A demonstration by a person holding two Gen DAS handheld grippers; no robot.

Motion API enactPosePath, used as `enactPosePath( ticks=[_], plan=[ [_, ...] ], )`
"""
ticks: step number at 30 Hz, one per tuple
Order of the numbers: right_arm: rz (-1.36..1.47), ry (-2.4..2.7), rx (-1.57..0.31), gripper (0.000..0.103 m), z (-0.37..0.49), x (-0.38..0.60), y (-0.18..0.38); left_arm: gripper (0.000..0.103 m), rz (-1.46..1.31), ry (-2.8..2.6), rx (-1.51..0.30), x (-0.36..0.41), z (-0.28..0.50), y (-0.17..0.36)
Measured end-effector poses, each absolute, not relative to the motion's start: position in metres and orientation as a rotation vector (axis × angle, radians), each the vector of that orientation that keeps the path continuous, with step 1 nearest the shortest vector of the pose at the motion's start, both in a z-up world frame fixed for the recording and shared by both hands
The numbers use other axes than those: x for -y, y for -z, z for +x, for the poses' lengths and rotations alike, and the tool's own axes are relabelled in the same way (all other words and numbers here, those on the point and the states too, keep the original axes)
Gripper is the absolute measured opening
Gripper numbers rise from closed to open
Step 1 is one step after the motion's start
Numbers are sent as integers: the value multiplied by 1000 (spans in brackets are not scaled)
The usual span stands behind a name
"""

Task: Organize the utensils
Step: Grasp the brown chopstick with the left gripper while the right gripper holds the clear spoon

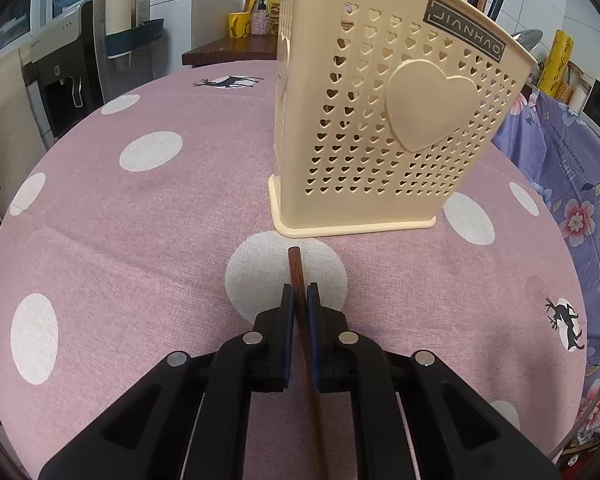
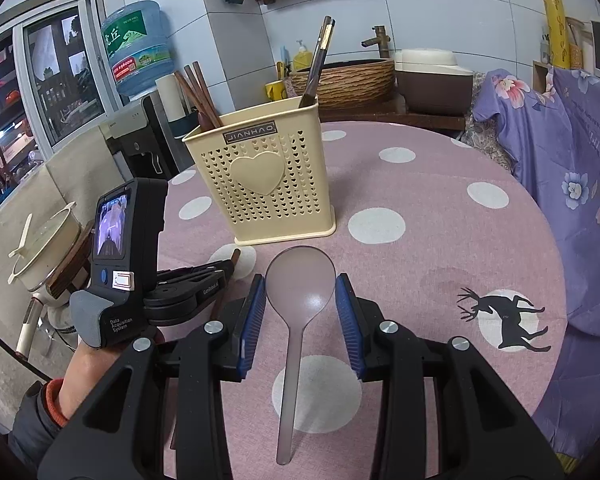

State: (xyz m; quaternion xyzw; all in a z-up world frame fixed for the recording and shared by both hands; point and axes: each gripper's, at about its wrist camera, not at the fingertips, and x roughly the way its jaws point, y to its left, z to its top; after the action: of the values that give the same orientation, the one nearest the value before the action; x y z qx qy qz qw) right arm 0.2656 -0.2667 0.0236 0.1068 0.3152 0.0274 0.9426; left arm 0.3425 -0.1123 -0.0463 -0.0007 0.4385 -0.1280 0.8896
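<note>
Left fingers [image 1: 298, 300] pinch a brown chopstick [image 1: 296, 272]; right fingers [image 2: 300, 296] stand wide around a spoon [image 2: 300, 280].

The chopstick's tip points toward the cream holder [image 1: 380, 120]; the spoon lies on the table [image 2: 440, 240], bowl toward the holder (only the right view shows it).

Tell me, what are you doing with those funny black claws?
Someone is tidying utensils into the cream holder on the pink spotty table. The left gripper is pinching a brown chopstick, pointing it toward the holder. The right gripper is open around a see-through spoon lying on the table. More chopsticks already stand inside.
</note>
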Motion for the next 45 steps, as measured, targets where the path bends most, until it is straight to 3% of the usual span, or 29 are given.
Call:
enactPosePath(
  ticks=[4,6,16,21,22,23,24,26,29,33,45],
  plan=[
    [218,-55,-643,37,266,267,-23,7,-15,271,-910,112,341,46],
    [222,-54,-642,37,265,267,-23,1,-32,275,-899,109,340,43],
    [238,-71,-636,37,265,270,-25,1,-134,333,-788,84,318,-5],
    [246,-64,-636,37,264,271,-25,3,-98,331,-817,98,325,4],
    [245,-63,-636,37,263,271,-25,5,-83,331,-835,103,327,10],
    [242,-61,-637,37,262,271,-24,16,-76,334,-849,104,328,14],
    [241,-58,-639,37,262,271,-24,36,-71,331,-860,107,329,20],
    [246,-53,-640,37,262,274,-24,52,-57,305,-857,110,328,29],
    [248,-51,-644,37,262,276,-22,49,-29,285,-863,114,329,36],
    [254,-53,-645,37,263,277,-21,27,31,255,-871,119,331,44],
    [260,-54,-655,37,266,277,-20,25,141,223,-881,134,334,50]
  ],
)
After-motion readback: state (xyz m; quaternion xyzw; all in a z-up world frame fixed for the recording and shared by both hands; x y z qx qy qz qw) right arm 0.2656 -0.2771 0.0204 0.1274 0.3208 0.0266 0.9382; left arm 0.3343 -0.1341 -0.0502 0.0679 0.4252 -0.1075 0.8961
